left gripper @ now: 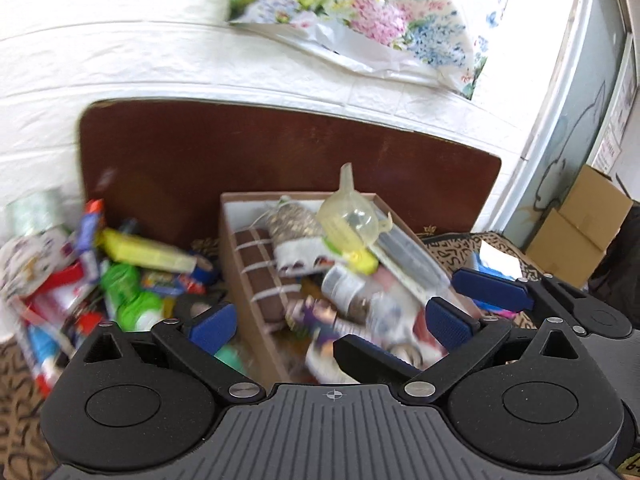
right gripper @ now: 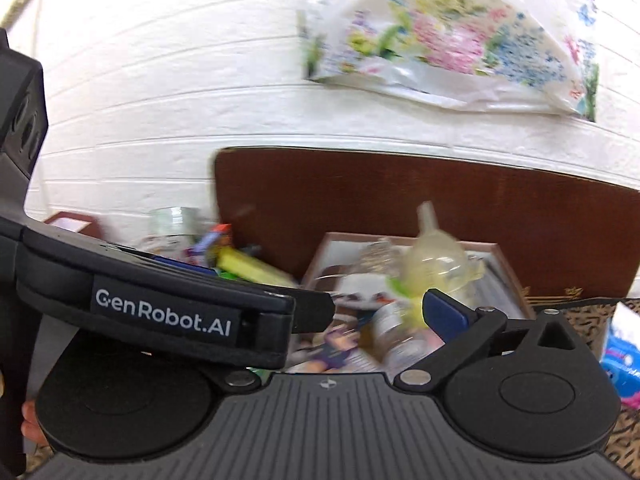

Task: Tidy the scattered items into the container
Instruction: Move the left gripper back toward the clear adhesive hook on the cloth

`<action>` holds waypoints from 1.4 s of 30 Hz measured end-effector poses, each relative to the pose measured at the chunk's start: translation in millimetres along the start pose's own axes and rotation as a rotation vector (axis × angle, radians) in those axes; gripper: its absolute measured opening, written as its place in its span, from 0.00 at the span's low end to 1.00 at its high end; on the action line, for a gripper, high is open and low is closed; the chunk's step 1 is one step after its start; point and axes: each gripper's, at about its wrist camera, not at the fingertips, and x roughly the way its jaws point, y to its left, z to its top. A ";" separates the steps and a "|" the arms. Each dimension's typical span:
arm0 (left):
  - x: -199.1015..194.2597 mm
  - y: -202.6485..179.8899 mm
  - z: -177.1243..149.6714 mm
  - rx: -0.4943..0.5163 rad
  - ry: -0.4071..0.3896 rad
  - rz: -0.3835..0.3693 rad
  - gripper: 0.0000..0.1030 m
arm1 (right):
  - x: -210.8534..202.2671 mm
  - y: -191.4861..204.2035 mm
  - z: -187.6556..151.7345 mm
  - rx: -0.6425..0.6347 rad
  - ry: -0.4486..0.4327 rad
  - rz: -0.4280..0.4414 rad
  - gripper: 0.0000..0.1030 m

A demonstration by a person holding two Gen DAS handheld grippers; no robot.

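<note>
A brown cardboard box [left gripper: 244, 280] stands on the table, full of items: a yellowish plastic funnel [left gripper: 352, 216], a brown padded bar [left gripper: 264, 272] and a small bottle [left gripper: 344, 288]. A pile of scattered packets lies to its left, with a yellow box [left gripper: 148, 254] and a green packet [left gripper: 128, 296]. My left gripper [left gripper: 332, 320] is open and empty over the box's near edge. The right gripper [left gripper: 436, 316] shows in the left wrist view, open over the box. In the right wrist view the box [right gripper: 316, 256] and funnel [right gripper: 436, 252] lie ahead; only the right blue fingertip [right gripper: 444, 312] shows, the other is hidden by the left gripper's body [right gripper: 160, 308].
A dark brown board [left gripper: 280, 152] stands behind the box against a white brick wall. A floral bag [left gripper: 360, 12] hangs on the wall. Cardboard boxes [left gripper: 580, 220] sit at the right. A glass jar [right gripper: 176, 224] stands at the left. A blue packet [right gripper: 620, 356] lies at the right on patterned cloth.
</note>
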 end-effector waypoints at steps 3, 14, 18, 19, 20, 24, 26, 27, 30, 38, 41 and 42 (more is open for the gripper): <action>-34.3 14.9 -27.9 -0.012 -0.035 0.001 1.00 | -13.8 26.4 -13.5 -0.009 -0.010 0.053 1.00; -81.3 77.8 -149.0 -0.104 -0.047 0.122 1.00 | -5.4 102.7 -100.4 0.008 0.104 0.181 1.00; -72.3 104.4 -172.2 -0.152 0.013 0.145 1.00 | 13.0 108.7 -124.5 0.036 0.187 0.146 1.00; -72.2 110.1 -176.6 -0.156 0.012 0.149 1.00 | 16.2 109.0 -127.7 0.034 0.197 0.132 1.00; -71.9 114.6 -179.8 -0.158 0.012 0.157 1.00 | 18.8 108.9 -130.1 0.032 0.202 0.116 1.00; -67.6 130.7 -183.1 -0.168 0.007 0.180 1.00 | 29.3 103.4 -133.6 0.036 0.221 0.074 0.99; -62.8 137.4 -182.9 -0.179 0.017 0.179 0.98 | 32.8 102.0 -135.8 0.040 0.219 0.061 0.99; -59.4 140.2 -182.3 -0.184 0.025 0.178 0.95 | 36.3 101.2 -135.6 0.040 0.220 0.051 0.99; -47.2 147.3 -181.5 -0.179 0.048 0.173 0.87 | 46.9 101.8 -138.4 0.030 0.227 0.028 0.97; -14.7 163.3 -178.6 -0.172 0.116 0.141 0.60 | 81.0 100.2 -145.6 0.012 0.279 0.006 0.82; -8.2 165.7 -177.3 -0.161 0.127 0.132 0.53 | 91.2 98.0 -148.0 0.024 0.296 0.010 0.75; -6.7 165.7 -176.8 -0.154 0.126 0.133 0.53 | 94.4 96.8 -148.5 0.031 0.302 0.016 0.71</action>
